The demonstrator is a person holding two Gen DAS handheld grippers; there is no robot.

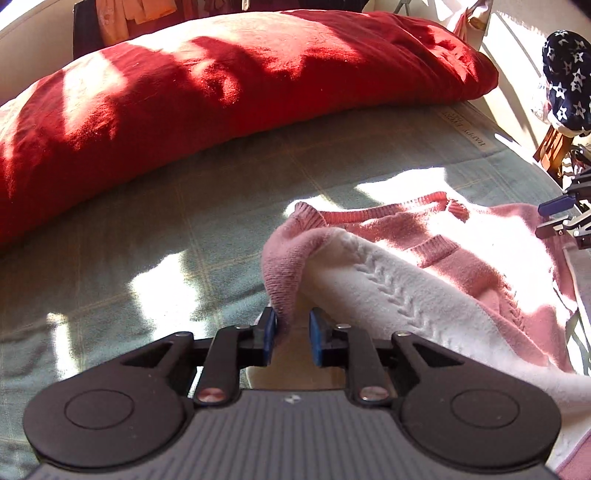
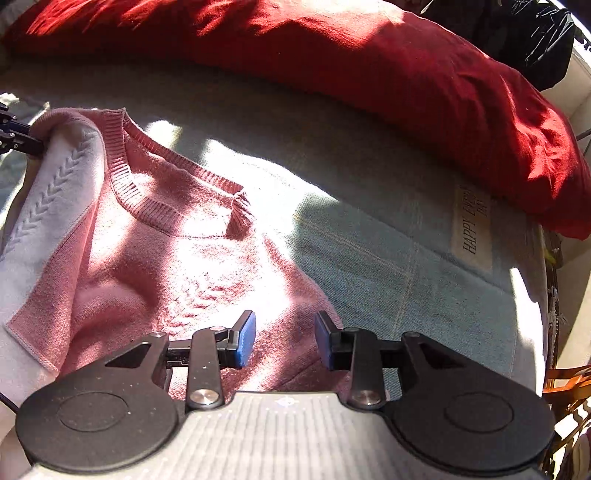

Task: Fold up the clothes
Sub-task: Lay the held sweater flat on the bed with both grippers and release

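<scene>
Your left gripper (image 1: 293,338) has its fingers parted, a fold of the pink sweater (image 2: 177,266) loose between them. Your right gripper (image 2: 285,338) stands apart over the sweater's body on the green bedspread (image 2: 369,258); beyond lies the red pillow (image 1: 207,85).

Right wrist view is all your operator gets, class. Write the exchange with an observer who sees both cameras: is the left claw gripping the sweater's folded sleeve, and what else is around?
Operator: Is the left claw gripping the fold?
Observer: No. The left claw is open. The pink sweater fold hangs between its pads, against one and clear of the other.
Operator: Anything past the red pillow at its tapered end?
Observer: A navy cloth with white stars.
Operator: And behind the pillow?
Observer: Orange garments hang there.
</scene>
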